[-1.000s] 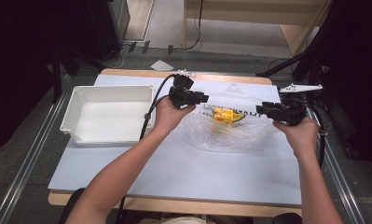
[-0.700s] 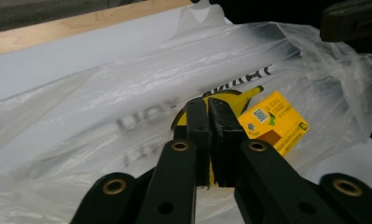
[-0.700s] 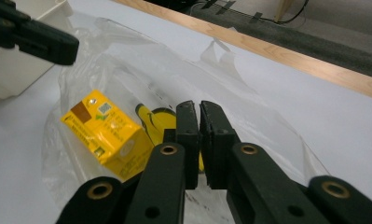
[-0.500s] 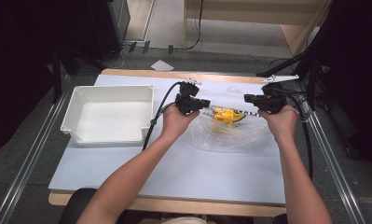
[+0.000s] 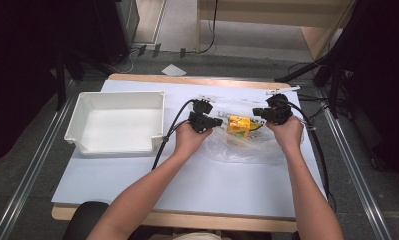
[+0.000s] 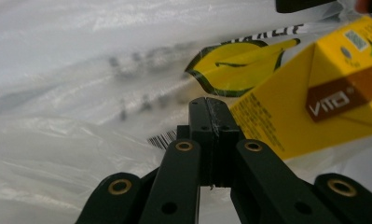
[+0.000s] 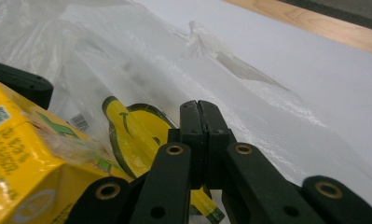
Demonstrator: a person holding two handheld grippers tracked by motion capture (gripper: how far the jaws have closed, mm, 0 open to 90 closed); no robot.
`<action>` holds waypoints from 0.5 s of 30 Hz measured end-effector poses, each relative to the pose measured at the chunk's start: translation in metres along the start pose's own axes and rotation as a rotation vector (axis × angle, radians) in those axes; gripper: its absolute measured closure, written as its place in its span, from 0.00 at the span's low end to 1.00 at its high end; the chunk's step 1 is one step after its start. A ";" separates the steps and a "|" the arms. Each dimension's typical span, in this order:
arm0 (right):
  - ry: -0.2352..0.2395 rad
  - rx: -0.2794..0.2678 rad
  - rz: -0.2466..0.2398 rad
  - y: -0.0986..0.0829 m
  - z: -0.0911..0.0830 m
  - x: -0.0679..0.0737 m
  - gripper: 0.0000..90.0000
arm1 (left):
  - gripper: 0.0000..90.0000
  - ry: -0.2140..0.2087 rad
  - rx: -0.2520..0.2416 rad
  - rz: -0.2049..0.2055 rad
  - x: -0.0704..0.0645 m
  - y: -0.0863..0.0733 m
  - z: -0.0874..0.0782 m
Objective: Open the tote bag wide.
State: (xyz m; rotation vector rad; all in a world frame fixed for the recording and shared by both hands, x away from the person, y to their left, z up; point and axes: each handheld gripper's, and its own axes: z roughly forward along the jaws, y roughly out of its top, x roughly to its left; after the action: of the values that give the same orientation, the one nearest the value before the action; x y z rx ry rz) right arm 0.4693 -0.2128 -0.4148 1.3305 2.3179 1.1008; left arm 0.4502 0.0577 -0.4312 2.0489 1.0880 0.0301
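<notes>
On the pale blue surface (image 5: 187,190), right of centre, sits a crumpled clear plastic bag (image 5: 247,150) with a yellow drink carton (image 5: 238,125) at its mouth. Left gripper (image 5: 218,121) and right gripper (image 5: 257,112) flank the carton, each with fingers pressed shut, apparently pinching bag film on either side, probably to spread the opening so the carton can come out. The white rectangular plastic bin (image 5: 116,145) off to the left looks empty, likely the drop spot.

Crinkled clear plastic bag (image 5: 247,147) (glossy carton (image 5: 239,125)).
</notes>
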 end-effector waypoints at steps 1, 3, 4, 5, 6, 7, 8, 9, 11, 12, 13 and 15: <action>-0.002 0.008 0.006 -0.001 0.002 0.000 1.00 | 1.00 -0.006 -0.004 0.000 -0.001 -0.004 0.000; -0.002 0.014 0.010 -0.004 0.008 -0.001 1.00 | 1.00 -0.012 0.003 0.001 -0.003 -0.011 -0.001; 0.001 0.014 0.009 -0.005 0.010 -0.001 1.00 | 1.00 -0.017 0.007 0.003 -0.003 -0.015 0.000; 0.000 0.021 0.007 -0.006 0.013 0.000 1.00 | 1.00 -0.020 0.011 0.002 -0.004 -0.019 -0.001; -0.002 0.020 0.003 -0.007 0.016 0.000 1.00 | 1.00 -0.022 0.013 0.002 -0.004 -0.021 -0.001; 0.000 0.025 0.006 -0.007 0.017 0.001 1.00 | 1.00 -0.025 0.014 0.002 -0.004 -0.025 -0.001; 0.002 0.027 0.002 -0.008 0.020 0.001 1.00 | 1.00 -0.029 0.016 0.002 -0.004 -0.028 0.000; 0.000 0.027 0.006 -0.008 0.022 0.002 1.00 | 1.00 -0.033 0.020 -0.001 -0.004 -0.030 0.000; 0.007 0.025 0.005 -0.009 0.026 0.002 1.00 | 1.00 -0.041 0.028 0.002 -0.004 -0.036 0.000; 0.007 0.024 0.005 -0.009 0.028 0.002 1.00 | 1.00 -0.041 0.030 0.004 -0.004 -0.039 0.001; 0.014 0.024 0.005 -0.010 0.031 0.002 1.00 | 1.00 -0.043 0.030 0.005 -0.004 -0.041 0.001; 0.012 0.030 0.009 -0.011 0.035 0.002 1.00 | 1.00 -0.048 0.039 0.002 -0.004 -0.046 0.003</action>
State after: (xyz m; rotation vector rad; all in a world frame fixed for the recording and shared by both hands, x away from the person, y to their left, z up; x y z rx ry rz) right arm 0.4809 -0.1972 -0.4464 1.3504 2.3478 1.0844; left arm 0.4174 0.0672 -0.4617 2.0752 1.0649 -0.0398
